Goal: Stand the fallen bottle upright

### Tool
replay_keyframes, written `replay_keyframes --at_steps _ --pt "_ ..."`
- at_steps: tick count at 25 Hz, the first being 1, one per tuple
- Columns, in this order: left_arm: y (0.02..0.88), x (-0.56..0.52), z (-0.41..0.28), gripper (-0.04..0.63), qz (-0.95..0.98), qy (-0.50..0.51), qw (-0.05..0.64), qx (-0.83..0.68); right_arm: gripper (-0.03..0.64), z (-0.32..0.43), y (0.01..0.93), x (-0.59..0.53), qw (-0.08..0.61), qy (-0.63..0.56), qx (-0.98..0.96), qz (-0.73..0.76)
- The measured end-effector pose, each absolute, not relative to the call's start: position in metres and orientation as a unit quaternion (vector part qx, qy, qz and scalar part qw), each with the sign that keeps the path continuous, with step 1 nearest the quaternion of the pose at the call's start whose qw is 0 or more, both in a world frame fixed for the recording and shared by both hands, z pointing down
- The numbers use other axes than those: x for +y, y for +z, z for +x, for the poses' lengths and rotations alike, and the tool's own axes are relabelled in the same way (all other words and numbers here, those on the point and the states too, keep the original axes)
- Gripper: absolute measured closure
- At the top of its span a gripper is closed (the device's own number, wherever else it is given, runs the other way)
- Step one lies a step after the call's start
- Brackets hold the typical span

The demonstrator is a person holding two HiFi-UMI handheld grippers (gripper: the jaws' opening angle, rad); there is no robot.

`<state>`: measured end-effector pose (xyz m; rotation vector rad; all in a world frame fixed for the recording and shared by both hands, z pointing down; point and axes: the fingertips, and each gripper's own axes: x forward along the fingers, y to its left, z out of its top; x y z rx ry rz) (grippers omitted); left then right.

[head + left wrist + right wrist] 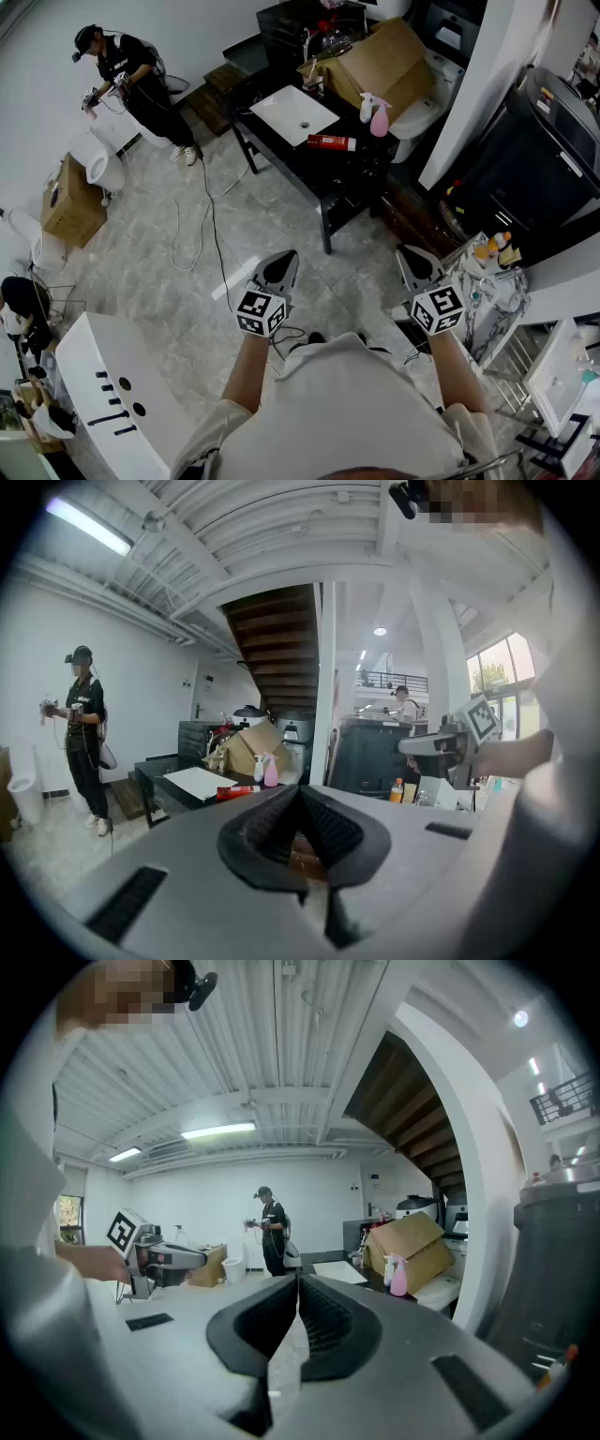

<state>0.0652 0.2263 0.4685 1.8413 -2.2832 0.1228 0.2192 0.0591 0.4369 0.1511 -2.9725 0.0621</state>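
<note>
A dark worktop (361,171) stood in the upper centre of the head view, a cardboard box (380,61) at its far end. Low in the frame, the left claw (284,259) and right claw (409,255) were both closed and empty, well apart from it. A red bottle (331,142) lay on its side on the worktop, near a pink sprayer (380,120).

Glossy marble floor (281,206), matt cardboard box (384,61)

White shirt (347,408), grey left tongs (285,256), grey right tongs (406,252), black-and-white marker cubes (261,312)
</note>
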Motion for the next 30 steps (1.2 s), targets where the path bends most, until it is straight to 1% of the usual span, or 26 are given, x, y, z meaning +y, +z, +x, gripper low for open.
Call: replay_keyframes --at_steps 17,23,30 --pt "0.465 0.221 0.063 0.588 0.66 0.032 0.1 -0.744 0.584 0.205 0.432 0.067 0.079 0.027 -0.995 0.06" --pt "0.467 0.23 0.052 0.583 0.661 0.024 0.105 -0.743 0.583 0.198 0.433 0.078 0.08 0.026 -0.994 0.064" --pt "0.473 0.237 0.043 0.512 0.671 0.028 0.109 -0.732 0.583 0.19 0.439 0.092 0.09 0.025 -0.993 0.071"
